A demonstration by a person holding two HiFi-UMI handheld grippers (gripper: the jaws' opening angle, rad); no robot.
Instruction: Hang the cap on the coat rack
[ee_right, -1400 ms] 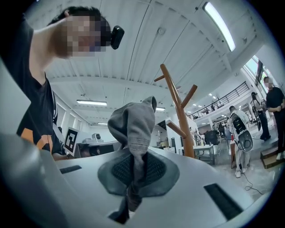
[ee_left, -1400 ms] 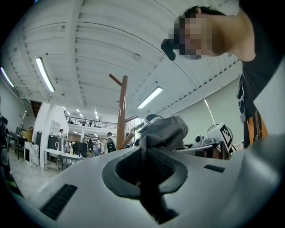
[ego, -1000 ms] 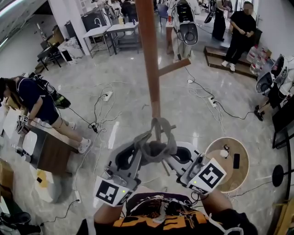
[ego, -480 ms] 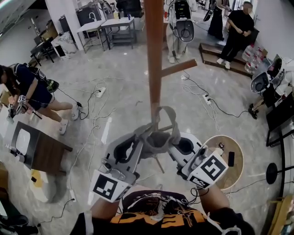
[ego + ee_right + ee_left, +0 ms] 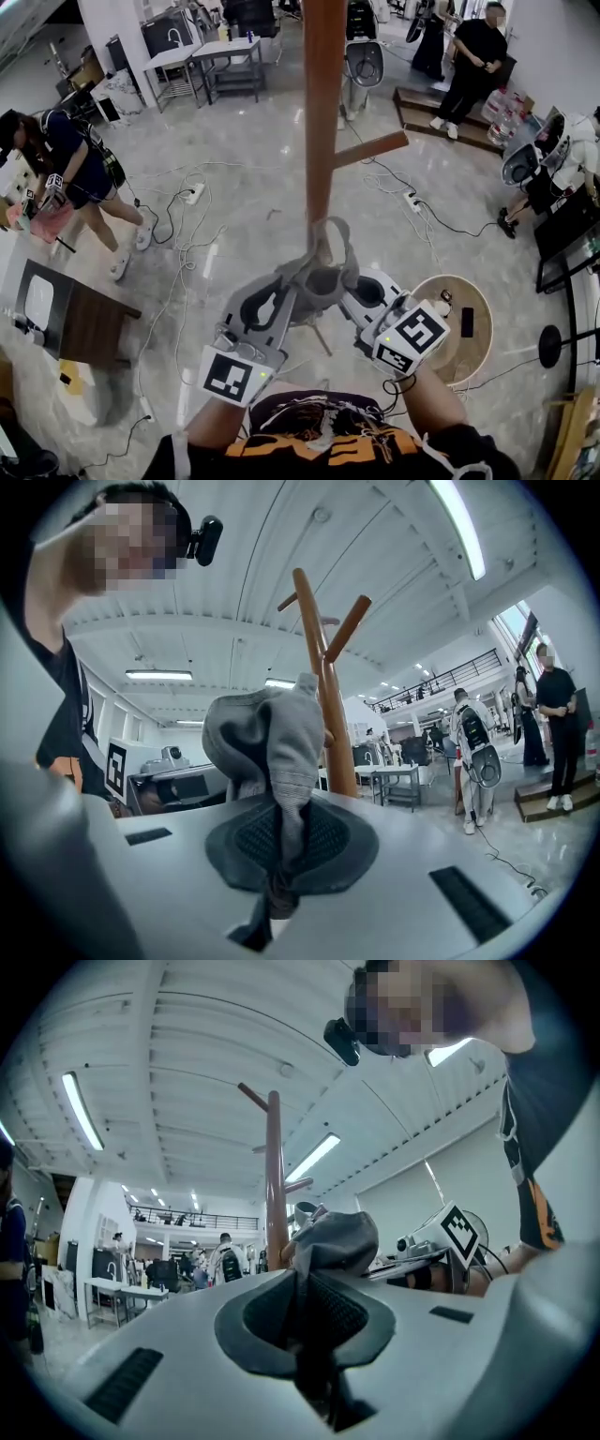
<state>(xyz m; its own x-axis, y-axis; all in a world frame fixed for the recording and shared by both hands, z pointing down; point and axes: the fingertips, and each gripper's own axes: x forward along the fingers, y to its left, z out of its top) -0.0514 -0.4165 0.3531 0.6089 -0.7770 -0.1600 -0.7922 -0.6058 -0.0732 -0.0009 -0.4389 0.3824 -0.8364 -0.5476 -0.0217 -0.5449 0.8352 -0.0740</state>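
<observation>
A grey cap (image 5: pixel 323 277) is held up between both grippers, right against the brown wooden pole of the coat rack (image 5: pixel 323 112). My left gripper (image 5: pixel 292 289) is shut on the cap's left edge, and my right gripper (image 5: pixel 349 292) is shut on its right edge. In the left gripper view the cap (image 5: pixel 333 1241) bunches above the jaws with the coat rack (image 5: pixel 274 1176) behind it. From the right gripper view the cap (image 5: pixel 272 742) hangs in front of the coat rack (image 5: pixel 323 667), whose pegs fork out higher up. One peg (image 5: pixel 370 150) juts right above the cap.
A round wooden side table (image 5: pixel 464 328) with small items stands at the right. Cables (image 5: pixel 197 244) trail over the tiled floor. A dark low table (image 5: pixel 66 319) is at the left, where a person (image 5: pixel 70 178) bends. Other people stand at the back right (image 5: pixel 473 61).
Both grippers with the cap have risen slightly along the pole. The person at the left has stepped farther back.
</observation>
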